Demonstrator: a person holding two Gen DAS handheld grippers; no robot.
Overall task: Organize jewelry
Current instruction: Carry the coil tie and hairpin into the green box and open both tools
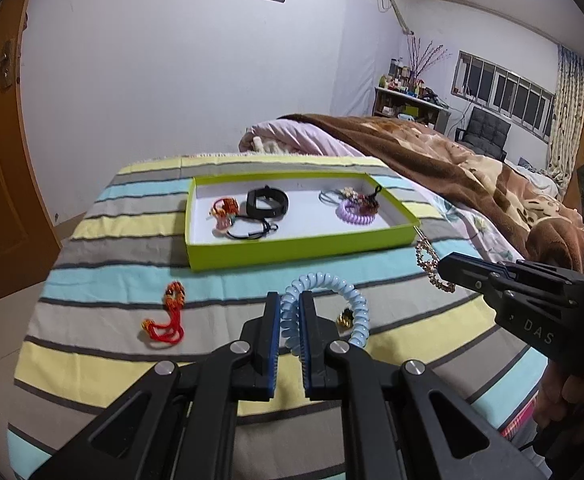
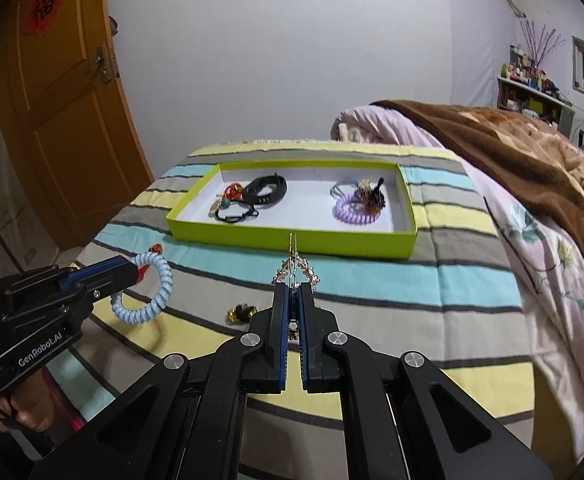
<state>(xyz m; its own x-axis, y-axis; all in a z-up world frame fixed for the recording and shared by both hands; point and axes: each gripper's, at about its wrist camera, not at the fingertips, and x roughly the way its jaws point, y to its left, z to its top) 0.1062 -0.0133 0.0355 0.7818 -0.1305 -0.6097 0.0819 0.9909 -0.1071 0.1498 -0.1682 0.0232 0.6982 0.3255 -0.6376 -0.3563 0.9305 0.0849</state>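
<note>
My left gripper [image 1: 290,300] is shut on a light blue spiral hair tie [image 1: 348,300] and holds it above the striped cloth; it also shows in the right wrist view [image 2: 151,292]. My right gripper [image 2: 293,290] is shut on a gold beaded hair clip [image 2: 295,268], also seen in the left wrist view [image 1: 432,266]. The lime green tray [image 1: 292,250] lies beyond both, holding a black band [image 1: 267,202], a purple spiral tie [image 1: 356,214], an orange beaded piece [image 1: 225,210] and other ties.
A red and orange knotted bracelet [image 1: 169,316] lies on the striped cloth [image 1: 111,264] to the left. A small gold and dark piece [image 2: 241,313] lies between the grippers. A brown blanket [image 1: 472,168] covers the bed at right. A wooden door [image 2: 59,112] stands left.
</note>
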